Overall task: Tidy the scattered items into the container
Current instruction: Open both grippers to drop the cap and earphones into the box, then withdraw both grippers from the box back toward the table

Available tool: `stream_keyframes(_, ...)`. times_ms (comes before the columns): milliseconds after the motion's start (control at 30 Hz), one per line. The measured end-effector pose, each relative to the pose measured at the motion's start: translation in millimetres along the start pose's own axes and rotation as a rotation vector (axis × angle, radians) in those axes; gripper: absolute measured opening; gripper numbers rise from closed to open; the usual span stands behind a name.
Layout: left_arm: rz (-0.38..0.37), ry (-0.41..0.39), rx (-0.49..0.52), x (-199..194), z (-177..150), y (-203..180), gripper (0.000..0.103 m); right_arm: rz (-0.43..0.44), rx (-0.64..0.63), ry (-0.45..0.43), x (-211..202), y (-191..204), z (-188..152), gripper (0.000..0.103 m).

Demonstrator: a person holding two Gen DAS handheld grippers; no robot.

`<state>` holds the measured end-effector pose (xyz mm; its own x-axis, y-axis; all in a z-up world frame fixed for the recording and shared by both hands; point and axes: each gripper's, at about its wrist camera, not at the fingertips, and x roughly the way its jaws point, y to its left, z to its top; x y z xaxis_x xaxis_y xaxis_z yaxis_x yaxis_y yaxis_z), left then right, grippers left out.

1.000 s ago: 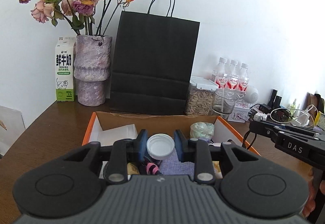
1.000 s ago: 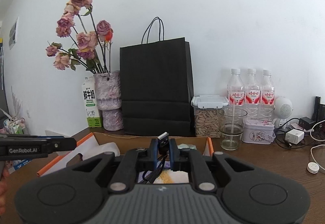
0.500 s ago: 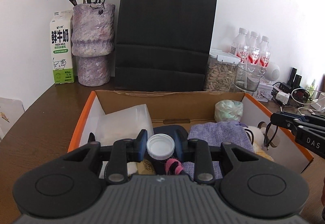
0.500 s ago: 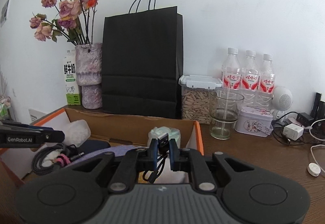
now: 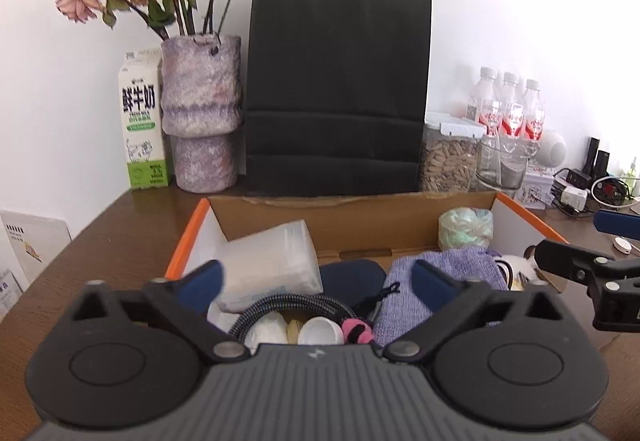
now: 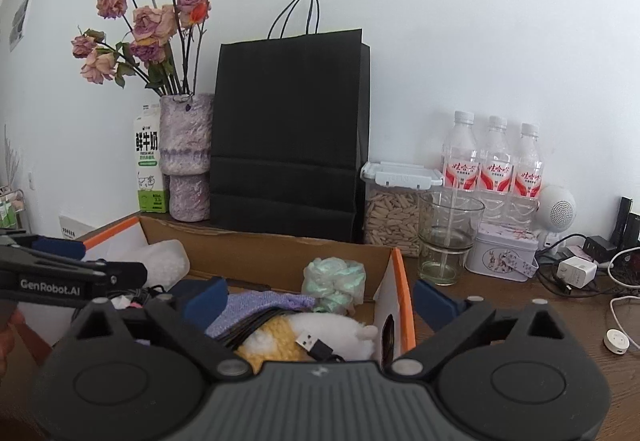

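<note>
The orange-rimmed cardboard box point(image 5: 352, 219) point(image 6: 276, 253) holds several items. My left gripper point(image 5: 316, 281) is open above its left half; the white bottle cap point(image 5: 320, 331) lies below it, next to a braided cable point(image 5: 288, 305) and a pink tie point(image 5: 358, 331). My right gripper point(image 6: 320, 301) is open above the right half; the black USB cable point(image 6: 314, 345) lies on a white and yellow plush toy point(image 6: 320, 333). Also inside are a purple pouch point(image 5: 444, 269) point(image 6: 260, 303), a green wad point(image 5: 464, 227) point(image 6: 334, 279) and a clear plastic container point(image 5: 272, 265).
A black paper bag point(image 5: 338, 89), a vase of dried roses point(image 5: 200, 113), a milk carton point(image 5: 142, 121), a seed jar point(image 6: 394, 205), a glass point(image 6: 448, 237), three water bottles point(image 6: 496, 165) and a tin point(image 6: 502, 257) line the wall. Chargers and cables point(image 6: 576, 273) lie at the right.
My left gripper opened and the white cap dropped into the box. My right gripper opened and the USB cable fell onto the plush toy.
</note>
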<state>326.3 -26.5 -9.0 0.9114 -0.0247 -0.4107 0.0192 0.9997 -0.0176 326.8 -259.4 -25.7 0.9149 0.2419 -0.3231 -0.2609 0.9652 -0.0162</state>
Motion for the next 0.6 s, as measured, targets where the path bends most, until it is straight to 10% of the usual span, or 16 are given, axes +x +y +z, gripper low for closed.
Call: stream_keyframes(600, -0.02, -0.052, -0.032, -15.2, -11.2, -1.4, 0.103, -0.009, -0.01, 0.007, -11.7, 8.4, -5.7, 0.103)
